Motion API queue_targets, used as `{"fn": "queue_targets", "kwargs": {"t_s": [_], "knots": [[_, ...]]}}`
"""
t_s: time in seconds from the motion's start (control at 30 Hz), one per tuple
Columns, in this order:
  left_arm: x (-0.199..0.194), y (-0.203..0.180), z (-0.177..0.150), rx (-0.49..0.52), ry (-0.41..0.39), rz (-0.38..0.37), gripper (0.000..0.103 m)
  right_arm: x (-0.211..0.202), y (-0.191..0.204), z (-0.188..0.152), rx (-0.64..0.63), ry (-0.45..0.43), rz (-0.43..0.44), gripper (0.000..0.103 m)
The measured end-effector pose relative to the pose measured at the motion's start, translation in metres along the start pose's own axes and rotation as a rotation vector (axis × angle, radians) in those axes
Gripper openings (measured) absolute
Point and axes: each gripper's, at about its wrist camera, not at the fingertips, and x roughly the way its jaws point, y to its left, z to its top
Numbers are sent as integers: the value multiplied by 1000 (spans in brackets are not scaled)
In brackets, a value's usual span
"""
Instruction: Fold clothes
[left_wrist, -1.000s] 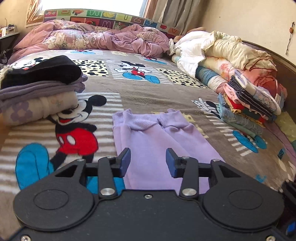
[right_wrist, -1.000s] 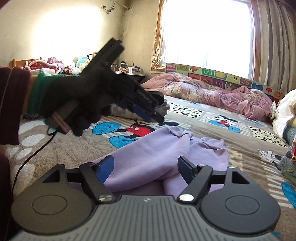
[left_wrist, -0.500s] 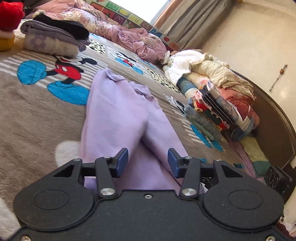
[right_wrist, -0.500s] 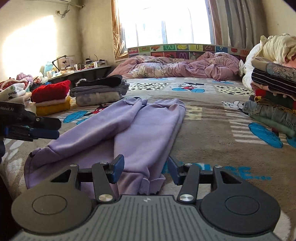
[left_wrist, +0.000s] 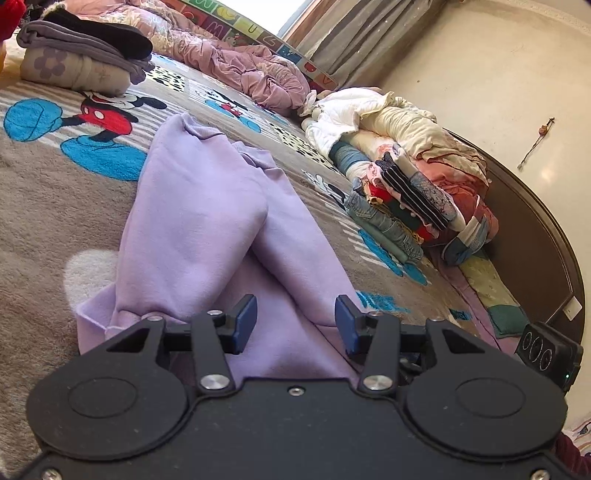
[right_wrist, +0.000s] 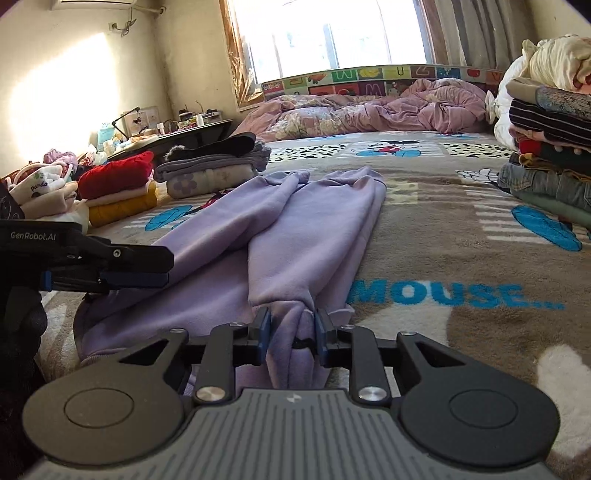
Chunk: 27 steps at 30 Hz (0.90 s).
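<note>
Lilac sweatpants (left_wrist: 207, 221) lie lengthwise on the Mickey Mouse blanket (left_wrist: 44, 206), legs side by side and pointing away from me. My left gripper (left_wrist: 295, 325) hovers open just above their near end, with nothing between its blue pads. From the right wrist view, the sweatpants (right_wrist: 303, 229) run from the gripper toward the far quilt. My right gripper (right_wrist: 291, 334) is shut on a bunched fold at their near edge. The left gripper (right_wrist: 136, 273) comes in from the left there, low over the near left part of the fabric.
A folded grey and black stack (right_wrist: 210, 162) and a red and yellow stack (right_wrist: 118, 188) sit left of the pants. A tall heap of clothes (left_wrist: 417, 192) lines the right side. A crumpled pink quilt (right_wrist: 369, 110) lies at the far end.
My right gripper has closed on the near edge of the pants. My left gripper has come lower and nearer to the fabric, still open.
</note>
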Motion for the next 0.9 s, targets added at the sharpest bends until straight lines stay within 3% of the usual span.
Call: {"fn": "queue_targets", "kwargs": {"t_s": [0.1, 0.2, 0.4, 0.5, 0.73, 0.9], "knots": [[-9, -5, 0, 69, -5, 26, 46, -2, 13, -6, -94, 43, -30, 27], [-23, -13, -1, 188, -17, 84, 48, -13, 14, -6, -92, 26, -20, 28], [-51, -27, -3, 426, -41, 199, 61, -34, 29, -15, -253, -22, -57, 36], [-63, -32, -9, 534, -41, 250, 62, -44, 37, -20, -335, -49, -64, 39], [-80, -38, -38, 793, 25, 291, 66, -67, 47, -32, -472, -77, -114, 56], [-75, -37, -60, 1009, 125, 375, 68, -63, 51, -42, -557, -24, -176, 57]]}}
